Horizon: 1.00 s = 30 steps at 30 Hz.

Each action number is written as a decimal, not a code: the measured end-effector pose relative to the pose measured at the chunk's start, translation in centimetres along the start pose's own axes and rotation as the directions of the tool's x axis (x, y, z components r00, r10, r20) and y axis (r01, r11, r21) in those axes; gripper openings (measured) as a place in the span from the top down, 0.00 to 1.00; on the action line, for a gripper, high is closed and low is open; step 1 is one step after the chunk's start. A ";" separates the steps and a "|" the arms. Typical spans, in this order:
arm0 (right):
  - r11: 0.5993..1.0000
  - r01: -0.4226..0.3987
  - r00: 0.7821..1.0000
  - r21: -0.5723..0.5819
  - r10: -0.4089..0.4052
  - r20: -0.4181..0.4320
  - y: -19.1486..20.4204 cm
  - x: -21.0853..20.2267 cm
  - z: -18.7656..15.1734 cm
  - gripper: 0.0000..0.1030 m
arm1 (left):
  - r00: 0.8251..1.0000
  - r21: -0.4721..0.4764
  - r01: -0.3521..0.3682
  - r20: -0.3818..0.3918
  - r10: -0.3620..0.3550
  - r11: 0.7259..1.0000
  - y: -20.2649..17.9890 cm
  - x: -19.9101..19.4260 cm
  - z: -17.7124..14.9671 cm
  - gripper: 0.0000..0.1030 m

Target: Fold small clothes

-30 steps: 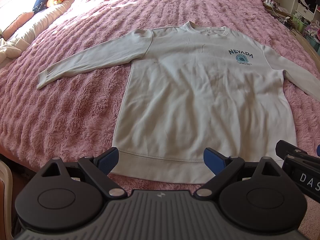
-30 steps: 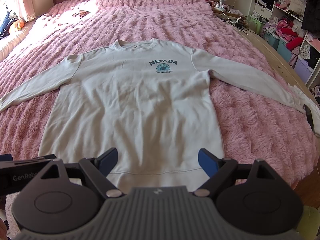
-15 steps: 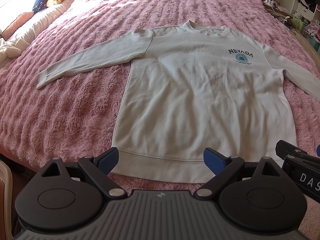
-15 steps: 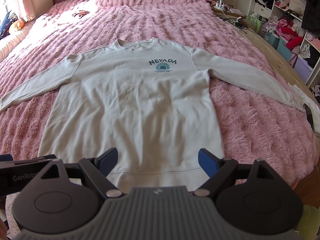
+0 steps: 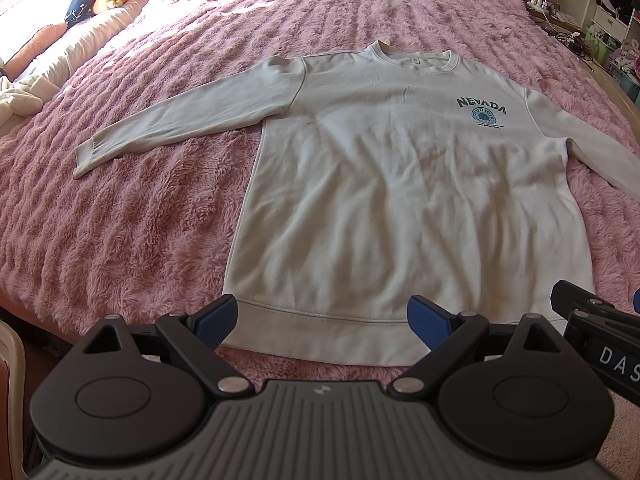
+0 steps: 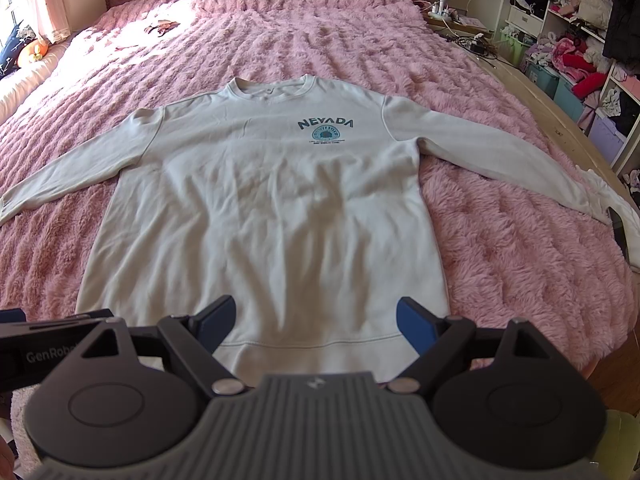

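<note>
Left wrist view: the left gripper (image 5: 322, 318) hangs over the hem at 6 o'clock, jaws spread wide, holding nothing. One cream sweatshirt (image 5: 400, 184) lies flat, face up, on the pink fleece bedspread (image 5: 132, 220), its two sleeves reaching toward 9 and 3 o'clock. The right gripper (image 6: 314, 320) is likewise parted and empty above the hem. Risk: a pinch could catch only the top layer or snag fleece, dragging the body askew. Two grippers, one garment.
</note>
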State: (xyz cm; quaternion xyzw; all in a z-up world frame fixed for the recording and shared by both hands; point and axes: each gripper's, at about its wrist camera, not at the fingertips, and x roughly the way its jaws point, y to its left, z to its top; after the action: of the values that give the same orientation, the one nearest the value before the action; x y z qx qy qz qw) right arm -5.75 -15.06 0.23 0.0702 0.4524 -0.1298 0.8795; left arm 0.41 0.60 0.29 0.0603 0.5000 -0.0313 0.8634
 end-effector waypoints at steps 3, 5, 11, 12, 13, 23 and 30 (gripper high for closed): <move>1.000 0.000 1.000 0.001 0.000 -0.001 0.1 0.0 0.0 0.19 | 1.000 0.000 0.001 -0.001 -0.001 1.000 0.0 0.0 0.0 0.00; 1.000 0.000 1.000 0.001 0.000 -0.001 0.1 0.0 0.0 0.19 | 1.000 0.000 0.001 -0.001 -0.001 1.000 0.1 0.0 0.0 0.00; 1.000 0.001 1.000 0.005 -0.001 0.002 -0.2 0.3 -0.1 0.19 | 1.000 0.002 0.003 0.001 -0.003 1.000 0.0 0.0 0.0 0.00; 1.000 0.001 1.000 0.006 -0.001 0.002 -0.3 0.5 -0.1 0.19 | 1.000 0.006 0.005 0.005 -0.005 1.000 0.0 -0.1 0.0 0.00; 1.000 0.003 1.000 0.015 -0.003 0.013 -0.8 0.5 -0.2 0.19 | 1.000 0.011 0.007 0.011 -0.008 1.000 -0.2 0.3 -0.2 0.00; 0.971 0.123 0.967 0.207 -0.165 0.196 -9.4 1.3 1.8 0.19 | 0.988 0.106 0.103 0.108 -0.115 0.989 -5.0 1.4 3.3 0.00; 0.935 0.236 0.902 0.264 -0.312 0.298 -16.3 3.7 3.4 0.19 | 0.956 0.197 0.220 0.151 -0.251 0.955 -11.2 3.6 6.8 0.00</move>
State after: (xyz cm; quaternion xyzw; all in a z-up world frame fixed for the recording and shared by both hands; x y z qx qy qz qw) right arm -5.80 -32.10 -0.90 0.0798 0.2840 -0.3126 0.9029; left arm 6.79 -11.43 -0.27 0.0739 0.4213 -0.1841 0.8850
